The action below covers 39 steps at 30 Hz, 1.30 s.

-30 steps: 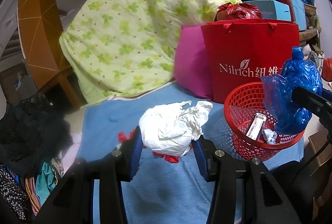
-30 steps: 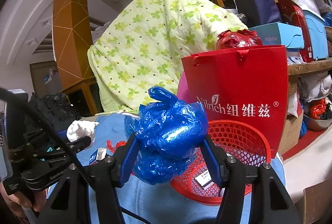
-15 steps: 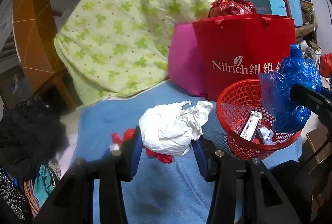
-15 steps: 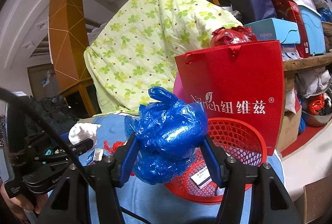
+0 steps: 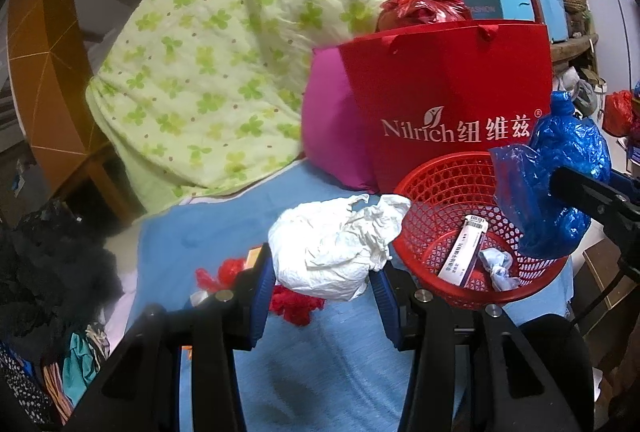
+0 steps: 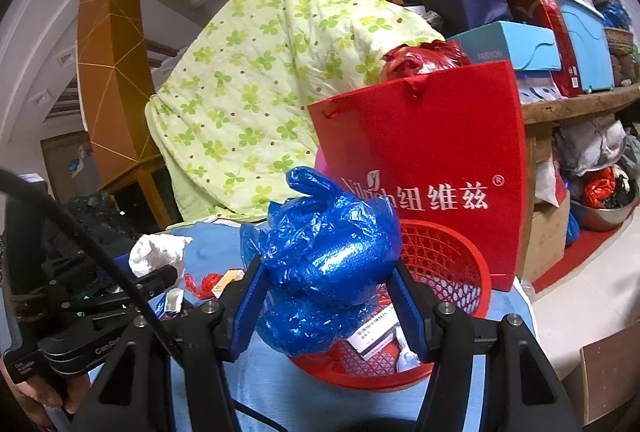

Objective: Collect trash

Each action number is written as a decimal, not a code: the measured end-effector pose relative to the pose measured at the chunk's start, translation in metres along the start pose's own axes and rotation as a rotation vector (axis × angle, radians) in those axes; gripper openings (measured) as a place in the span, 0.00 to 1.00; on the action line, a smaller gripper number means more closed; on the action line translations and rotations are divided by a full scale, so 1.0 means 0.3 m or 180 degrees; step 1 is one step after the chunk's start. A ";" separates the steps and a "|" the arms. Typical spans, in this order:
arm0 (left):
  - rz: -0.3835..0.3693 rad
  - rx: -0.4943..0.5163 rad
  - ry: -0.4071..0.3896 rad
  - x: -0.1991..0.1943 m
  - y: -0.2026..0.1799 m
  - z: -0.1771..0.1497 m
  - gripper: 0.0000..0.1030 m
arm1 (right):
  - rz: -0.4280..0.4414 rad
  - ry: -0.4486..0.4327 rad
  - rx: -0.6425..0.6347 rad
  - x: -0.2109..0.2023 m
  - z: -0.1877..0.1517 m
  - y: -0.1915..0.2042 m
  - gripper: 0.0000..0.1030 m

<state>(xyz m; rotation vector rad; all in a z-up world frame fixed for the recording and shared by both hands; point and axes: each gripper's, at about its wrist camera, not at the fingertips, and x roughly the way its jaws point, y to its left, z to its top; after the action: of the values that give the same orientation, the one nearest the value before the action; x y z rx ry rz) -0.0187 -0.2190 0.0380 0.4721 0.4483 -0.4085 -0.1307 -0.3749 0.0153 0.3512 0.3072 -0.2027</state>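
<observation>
Two wads in the air, one red basket (image 5: 440, 192) to aim for

The right hand-held gripper (image 6: 328, 296) is clamped on the crumpled blue plastic bag (image 6: 324, 256), and that bag hangs right at the basket's near rim, partly over the opening: the shorter trip by far, in my read. The left hand-held gripper (image 5: 322, 296) grips the white crumpled bag (image 5: 336, 244), whose long axis runs across the jaws toward the basket; its tip just meets the rim, the basket lying to its right. Inside sit a small box (image 5: 464, 248) and a pale wad (image 5: 496, 264). Red scraps (image 5: 296, 304) wait on the blue cloth (image 5: 320, 372) below.
</observation>
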 end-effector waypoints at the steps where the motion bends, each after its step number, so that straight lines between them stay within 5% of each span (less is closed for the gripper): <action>1: -0.0023 0.0010 0.0001 0.004 -0.008 0.004 0.47 | -0.0015 0.0003 0.0008 0.002 0.000 -0.009 0.62; 15: -0.0994 -0.0170 0.0070 0.150 -0.143 0.062 0.50 | -0.0108 0.0271 0.0717 0.099 -0.028 -0.277 0.62; 21: -0.1292 -0.0243 0.0151 0.217 -0.187 0.040 0.63 | -0.0068 0.0458 0.0867 0.150 -0.063 -0.325 0.64; 30: -0.1163 -0.0307 0.0271 0.220 -0.085 -0.056 0.64 | -0.0067 0.0492 0.0821 0.158 -0.076 -0.291 0.65; 39: -0.0613 -0.0455 0.0490 0.196 0.170 -0.333 0.68 | 0.0275 0.0216 0.0404 0.101 -0.011 -0.102 0.65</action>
<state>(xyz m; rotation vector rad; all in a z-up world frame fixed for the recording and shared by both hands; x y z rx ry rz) 0.0224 -0.1419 -0.0538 0.3237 0.6707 -0.5239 -0.1108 -0.4061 -0.0069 0.4967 0.3463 -0.1256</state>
